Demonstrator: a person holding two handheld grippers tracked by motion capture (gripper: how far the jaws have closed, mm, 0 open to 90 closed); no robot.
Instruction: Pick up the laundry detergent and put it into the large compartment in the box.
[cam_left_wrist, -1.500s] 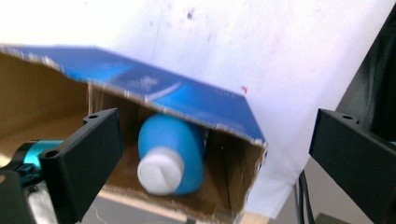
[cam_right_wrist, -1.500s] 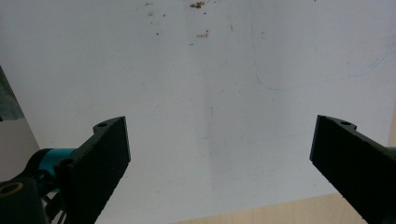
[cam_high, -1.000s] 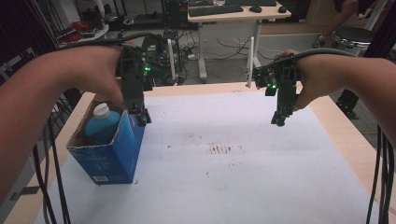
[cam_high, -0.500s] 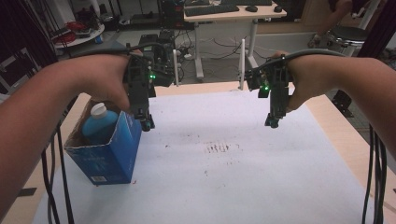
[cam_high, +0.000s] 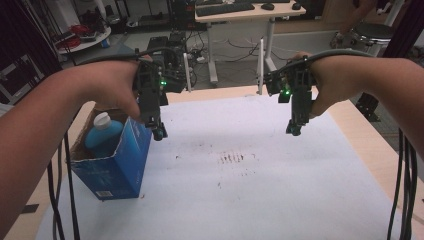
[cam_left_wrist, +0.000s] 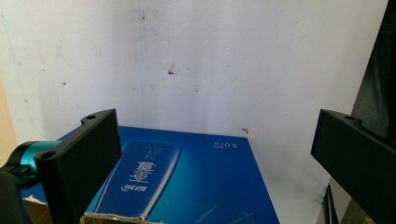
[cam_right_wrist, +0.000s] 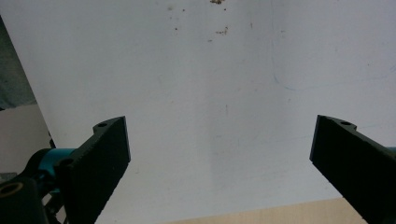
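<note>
One box, one bottle

both forearms enter from the lower corners of the high view, hands meeting grippers in the upper half. left gripper left of centre, pointing down, jaws wide apart. right gripper upper right, pointing down, jaws spread wide, nothing between them.

A wooden bench is covered almost entirely by a white sheet, with bare wood showing along the far, left and right edges. The sheet carries small dark smudges near its middle. An open blue cardboard box stands on the sheet at the left side, with a blue bottle with a white cap inside.
</note>
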